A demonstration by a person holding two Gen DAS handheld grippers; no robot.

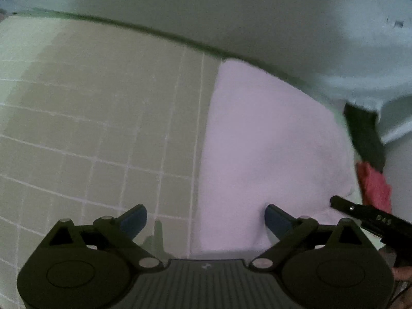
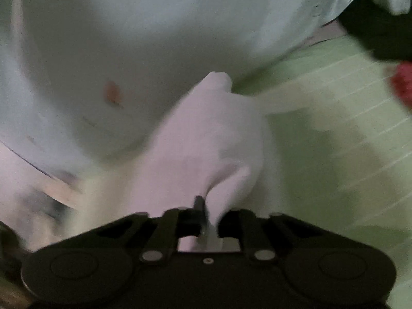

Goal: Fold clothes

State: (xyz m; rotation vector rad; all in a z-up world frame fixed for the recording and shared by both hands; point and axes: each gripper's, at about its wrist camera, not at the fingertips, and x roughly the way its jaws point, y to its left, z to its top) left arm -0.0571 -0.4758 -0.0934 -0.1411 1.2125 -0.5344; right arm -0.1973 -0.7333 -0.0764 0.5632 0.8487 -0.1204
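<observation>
In the left wrist view, the left gripper (image 1: pixel 206 219) sits at the bottom centre with its blue-tipped fingers (image 1: pixel 135 217) spread wide and holding nothing. One tip hangs over the green gridded mat (image 1: pixel 90 128), the other over the pale pink cloth (image 1: pixel 270 141), which lies flat right of centre. A red cloth (image 1: pixel 374 185) and a dark garment (image 1: pixel 364 134) sit at the right edge, below a pale blue garment (image 1: pixel 334 38).

In the blurred right wrist view, the right gripper (image 2: pixel 200 211) has its fingers pinched together on a bunched fold of the pink cloth (image 2: pixel 206 134), low in the centre.
</observation>
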